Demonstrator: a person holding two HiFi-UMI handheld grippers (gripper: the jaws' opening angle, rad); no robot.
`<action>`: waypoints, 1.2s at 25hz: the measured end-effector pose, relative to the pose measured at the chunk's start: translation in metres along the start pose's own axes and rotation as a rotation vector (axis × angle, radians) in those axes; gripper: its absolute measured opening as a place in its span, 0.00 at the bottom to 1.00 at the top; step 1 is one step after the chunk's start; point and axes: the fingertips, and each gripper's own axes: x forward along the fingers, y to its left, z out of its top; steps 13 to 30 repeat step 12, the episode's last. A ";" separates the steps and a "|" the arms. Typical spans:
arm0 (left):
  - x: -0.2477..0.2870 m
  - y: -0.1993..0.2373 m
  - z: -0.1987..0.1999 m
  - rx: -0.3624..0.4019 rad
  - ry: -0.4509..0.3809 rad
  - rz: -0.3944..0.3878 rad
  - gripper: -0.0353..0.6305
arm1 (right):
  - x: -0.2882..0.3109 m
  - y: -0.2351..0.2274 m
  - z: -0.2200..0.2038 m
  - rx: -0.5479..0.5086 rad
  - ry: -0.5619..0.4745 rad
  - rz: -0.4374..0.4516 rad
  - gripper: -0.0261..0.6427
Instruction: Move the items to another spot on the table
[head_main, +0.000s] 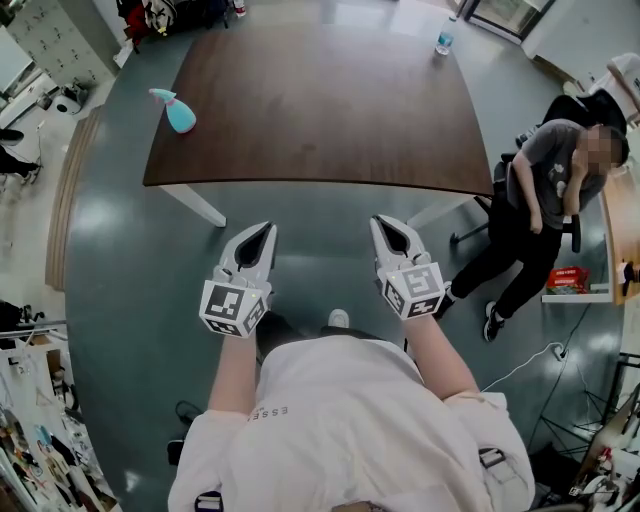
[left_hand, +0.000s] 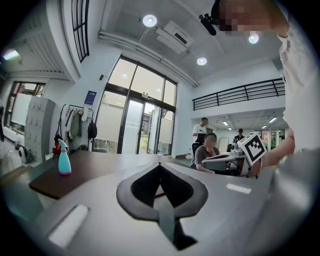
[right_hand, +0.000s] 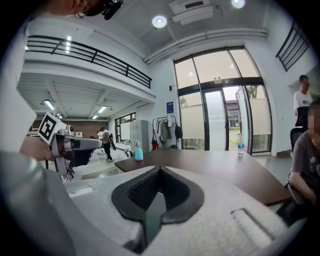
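Observation:
A dark brown table (head_main: 320, 110) stands ahead of me. A blue spray bottle (head_main: 180, 112) is upright near its left edge, and a clear water bottle (head_main: 444, 42) stands at its far right corner. My left gripper (head_main: 268, 228) and right gripper (head_main: 381, 221) hover side by side over the floor, short of the table's near edge. Both are shut with nothing between the jaws. In the left gripper view the closed tips (left_hand: 160, 165) point at the table, with the spray bottle (left_hand: 64, 159) to the left. From the right gripper (right_hand: 160, 168) the spray bottle (right_hand: 138, 151) and water bottle (right_hand: 240, 144) show on the tabletop.
A person (head_main: 545, 200) sits on a chair right of the table, legs stretched toward the near corner. White table legs (head_main: 200, 205) stand under the near edge. A shelf with a red packet (head_main: 570, 278) is at the right, and cables (head_main: 520, 365) lie on the floor.

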 end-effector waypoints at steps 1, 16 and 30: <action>-0.001 0.001 0.000 0.002 0.001 -0.002 0.08 | 0.000 0.000 -0.001 0.006 0.000 -0.004 0.03; -0.002 0.011 0.006 -0.007 -0.009 0.022 0.08 | -0.002 -0.016 0.006 0.007 -0.008 -0.033 0.03; -0.002 0.011 0.006 -0.007 -0.009 0.022 0.08 | -0.002 -0.016 0.006 0.007 -0.008 -0.033 0.03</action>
